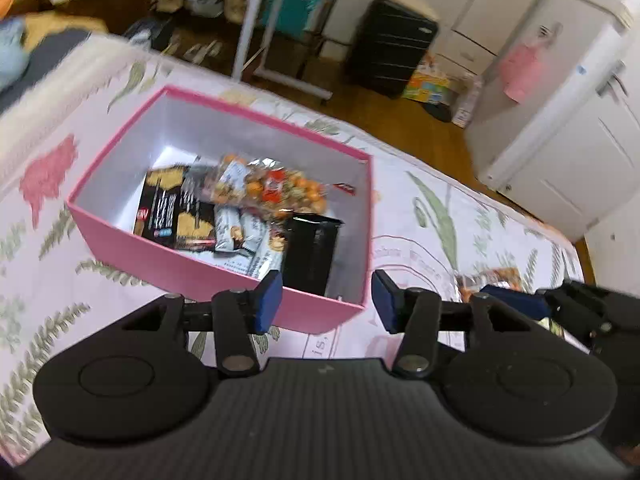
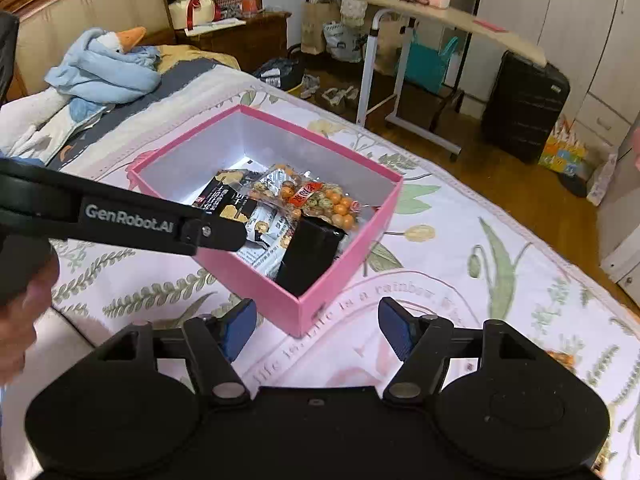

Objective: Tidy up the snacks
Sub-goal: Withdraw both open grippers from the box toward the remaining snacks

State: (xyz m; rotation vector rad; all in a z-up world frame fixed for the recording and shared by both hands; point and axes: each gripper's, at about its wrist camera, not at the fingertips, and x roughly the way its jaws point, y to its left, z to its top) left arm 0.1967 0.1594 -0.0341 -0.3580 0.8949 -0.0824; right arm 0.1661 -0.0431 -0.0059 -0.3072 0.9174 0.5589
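The snack packet [image 1: 490, 278] left on the bed lies just ahead-right of my left tongs [image 1: 326, 300], nearer my right tongs [image 2: 316, 326], both empty and parted, short of the pink box [image 2: 288, 304].

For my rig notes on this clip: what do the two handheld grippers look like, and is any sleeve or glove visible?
Both are matte black. The left gripper and the right gripper each have two hinged fingers tipped with blue pads, silver pivot pins, two round housings and a ribbed body. The left one's side reads "GenRobot.AI" in white. No cables show. A bare hand appears; no sleeve or glove.
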